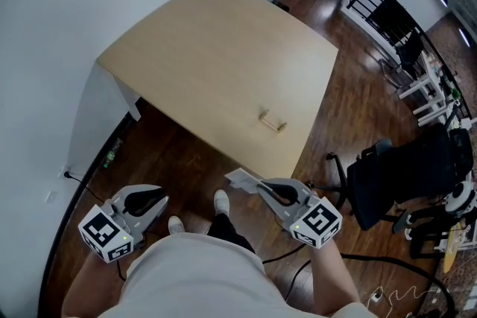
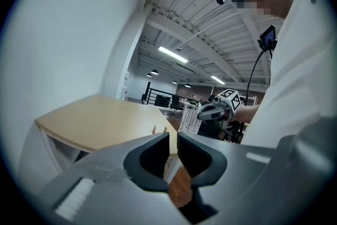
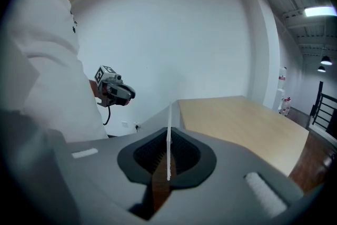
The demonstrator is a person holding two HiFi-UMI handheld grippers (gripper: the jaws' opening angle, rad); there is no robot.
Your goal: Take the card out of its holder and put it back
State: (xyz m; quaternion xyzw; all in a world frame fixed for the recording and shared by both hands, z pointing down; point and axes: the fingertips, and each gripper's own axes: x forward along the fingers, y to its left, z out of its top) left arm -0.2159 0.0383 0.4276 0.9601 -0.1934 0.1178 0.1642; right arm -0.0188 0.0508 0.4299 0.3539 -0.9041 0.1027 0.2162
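near one holder [image 1: 273, 121], right gripper [image 1: 264, 188] jaws clamp one card [image 1: 242, 179]; left gripper [image 2: 173, 140] jaws slightly apart.

Table [image 1: 216, 48]: light wood top, rounded corners, white side panels beneath. It stands on a dark wooden floor [image 1: 186, 160], with two sides close to white walls. The top appears flat and level in the left gripper view [image 2: 100, 118] and the right gripper view [image 3: 237, 118].

One item lies directly on the top: a small, pale wooden holder [image 1: 273, 121], near the edge closest to the person, toward the right-hand corner. It shows two short uprights [image 2: 159, 128].
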